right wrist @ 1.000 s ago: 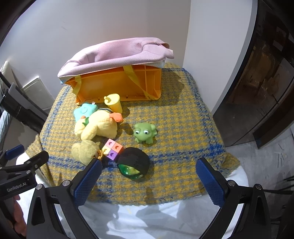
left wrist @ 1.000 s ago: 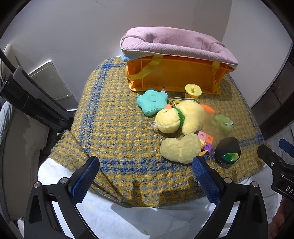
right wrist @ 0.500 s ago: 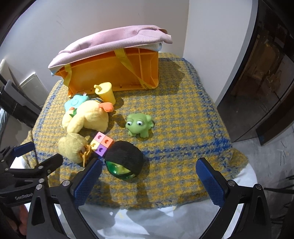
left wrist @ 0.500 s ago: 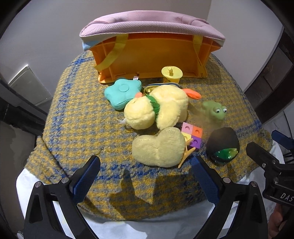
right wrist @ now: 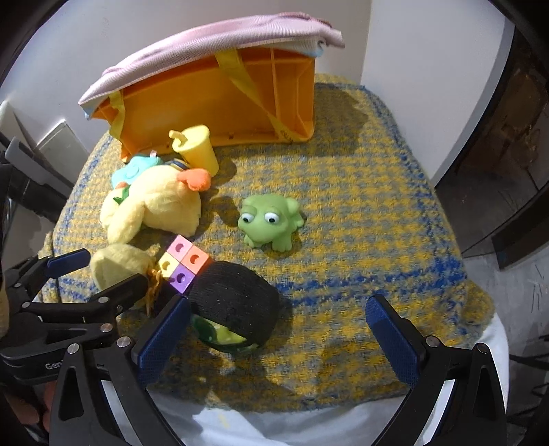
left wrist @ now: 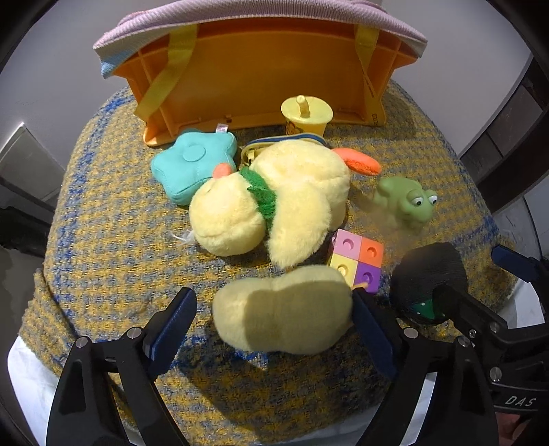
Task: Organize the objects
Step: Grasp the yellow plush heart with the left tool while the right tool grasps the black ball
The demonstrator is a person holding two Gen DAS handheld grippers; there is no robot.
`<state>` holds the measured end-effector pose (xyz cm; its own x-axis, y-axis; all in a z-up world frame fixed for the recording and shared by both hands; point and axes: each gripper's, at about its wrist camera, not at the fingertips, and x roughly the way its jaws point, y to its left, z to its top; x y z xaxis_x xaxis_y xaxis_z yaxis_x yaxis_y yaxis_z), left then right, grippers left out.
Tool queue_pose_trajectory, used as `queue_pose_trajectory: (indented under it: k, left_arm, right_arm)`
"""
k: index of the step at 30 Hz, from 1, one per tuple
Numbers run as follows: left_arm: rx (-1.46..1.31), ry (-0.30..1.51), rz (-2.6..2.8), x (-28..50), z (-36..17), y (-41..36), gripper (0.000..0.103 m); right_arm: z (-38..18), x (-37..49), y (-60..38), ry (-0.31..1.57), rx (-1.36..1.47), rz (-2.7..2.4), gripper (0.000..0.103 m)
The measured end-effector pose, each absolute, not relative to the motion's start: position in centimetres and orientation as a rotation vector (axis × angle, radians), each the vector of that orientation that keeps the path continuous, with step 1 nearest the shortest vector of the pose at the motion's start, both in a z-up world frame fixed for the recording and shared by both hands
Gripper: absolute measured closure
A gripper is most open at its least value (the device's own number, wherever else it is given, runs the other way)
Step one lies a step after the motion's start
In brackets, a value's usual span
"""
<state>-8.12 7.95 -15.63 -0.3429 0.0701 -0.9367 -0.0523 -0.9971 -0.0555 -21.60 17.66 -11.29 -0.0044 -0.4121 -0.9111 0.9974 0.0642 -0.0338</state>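
Observation:
A pale yellow heart-shaped plush [left wrist: 281,308] lies on the checked blanket [left wrist: 103,240], between the fingers of my left gripper [left wrist: 272,298]. Its jaws are closing; the right pad [left wrist: 370,329] is at the plush's edge and the left pad [left wrist: 171,329] still stands apart. My right gripper [right wrist: 279,302] is open over a black fabric ball with a green inside [right wrist: 233,302], which sits by its left pad [right wrist: 164,332]. Close by are a four-colour cube [right wrist: 185,260], a green frog [right wrist: 267,223], a yellow duck plush [left wrist: 274,202], a teal star cushion [left wrist: 192,164] and a yellow straw cup [right wrist: 195,147].
An orange basket [left wrist: 257,68] lies on its side at the back with a pink cloth [left wrist: 240,10] over it. The blanket covers a small round table with white cloth [right wrist: 274,425] below the front edge. Walls stand close behind, and a dark cabinet [right wrist: 514,154] at right.
Both grippers have come down and closer to the toys. The left jaws have narrowed around the heart plush. The right jaws stay wide, now beside the black ball.

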Motion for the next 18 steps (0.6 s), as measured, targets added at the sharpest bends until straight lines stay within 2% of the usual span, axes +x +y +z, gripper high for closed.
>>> queue_pose_trajectory:
  k: [7,10,18]
  left_arm:
    - [-1.755,-0.067,2.496,-8.6,-16.3,7.9,0.017]
    - [-1.732,-0.088,2.480,-8.4,-16.2,7.7,0.029]
    - [-1.734,-0.111,2.487,-7.0,-15.8,6.7,0.031]
  right_arm:
    - [-11.7,-21.3,17.2,0.939,0.848,-1.312,0.001]
    - [-11.8,-21.1,17.1,0.943,0.859,-1.297,0.001]
    - [-11.7,-20.1,17.4,0.948,0.843,-1.262,0.001]
